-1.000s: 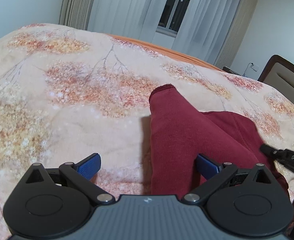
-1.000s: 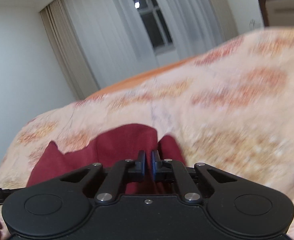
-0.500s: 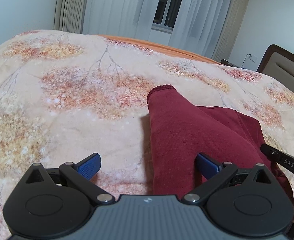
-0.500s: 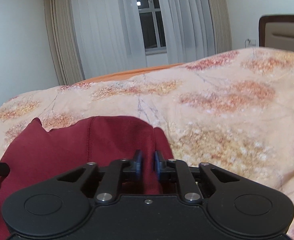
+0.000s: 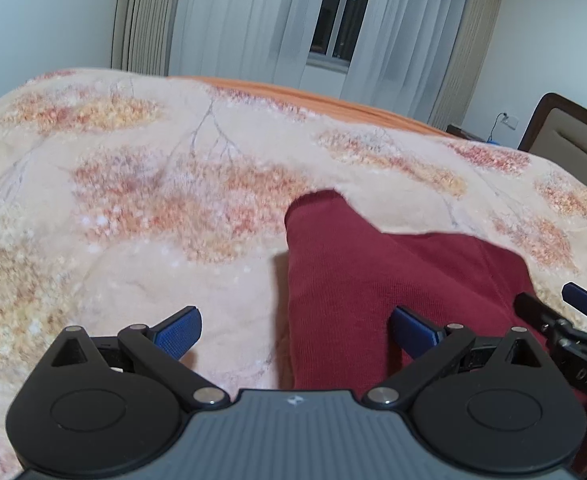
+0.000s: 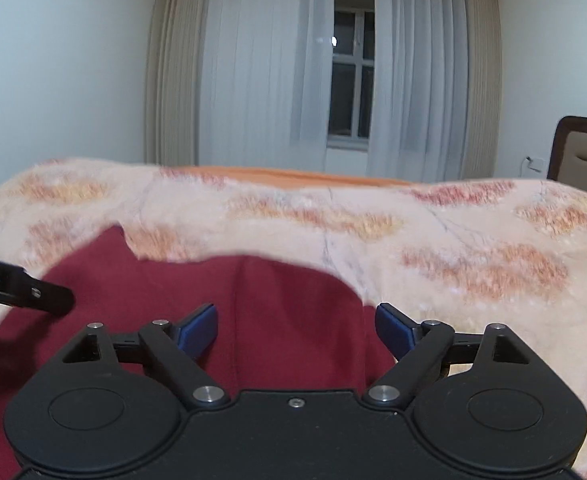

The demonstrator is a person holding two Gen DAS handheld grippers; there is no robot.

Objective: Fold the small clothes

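Observation:
A dark red garment point(image 5: 353, 280) lies partly folded on the floral bedspread point(image 5: 133, 200). My left gripper point(image 5: 295, 330) is open and empty over the garment's left edge, its right finger above the cloth. In the right wrist view the garment point(image 6: 293, 300) lies under my right gripper point(image 6: 295, 328), which is open and empty above its right part. The right gripper's fingers point(image 5: 585, 304) show at the right edge of the left wrist view. A black part of the left gripper point(image 6: 21, 288) shows at the left in the right wrist view.
The bedspread point(image 6: 453, 248) covers the whole bed. A padded headboard point(image 5: 573, 144) stands at the right. A window with sheer curtains point(image 6: 349, 88) is behind the bed. A wall socket point(image 5: 507, 120) is beside the headboard.
My right gripper has opened and let go of the red garment, and its view has levelled out. My left gripper has stayed open and tilted up slightly.

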